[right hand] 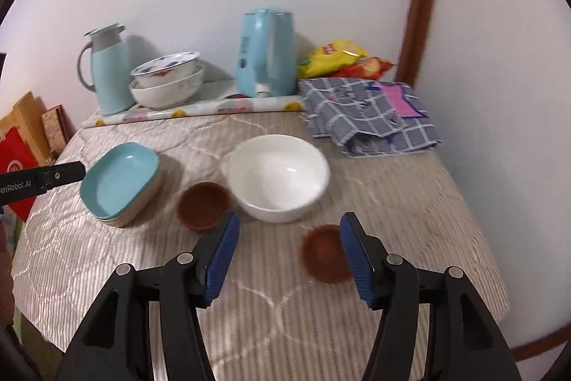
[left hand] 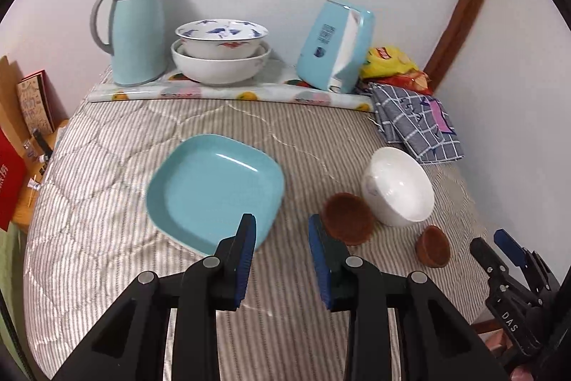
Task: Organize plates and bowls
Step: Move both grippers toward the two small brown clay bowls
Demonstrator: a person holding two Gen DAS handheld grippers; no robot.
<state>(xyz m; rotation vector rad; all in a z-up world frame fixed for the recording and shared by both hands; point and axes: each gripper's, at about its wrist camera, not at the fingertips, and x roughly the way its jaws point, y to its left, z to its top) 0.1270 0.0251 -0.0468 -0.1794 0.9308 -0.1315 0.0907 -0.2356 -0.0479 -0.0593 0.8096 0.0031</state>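
On the bench: square turquoise plate (left hand: pixel 214 188) tops a stack; glossy white bowl (right hand: pixel 280 177) sits between two small brown bowls (right hand: pixel 203 206).
Left fingers (left hand: pixel 249 234): slightly apart, empty.
Right fingers (right hand: pixel 228 234): wide apart, empty.

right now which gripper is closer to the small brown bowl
Right. The right gripper hangs just over the small brown bowl, which sits by its right finger. The left gripper is farther off, between the blue plate and the bigger brown bowl.

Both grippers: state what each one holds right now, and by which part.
Nothing is held. The left gripper has bare air between its pads, above the blue plate's near edge. The right gripper stands open, with the small brown bowl beside its right finger, not clamped.
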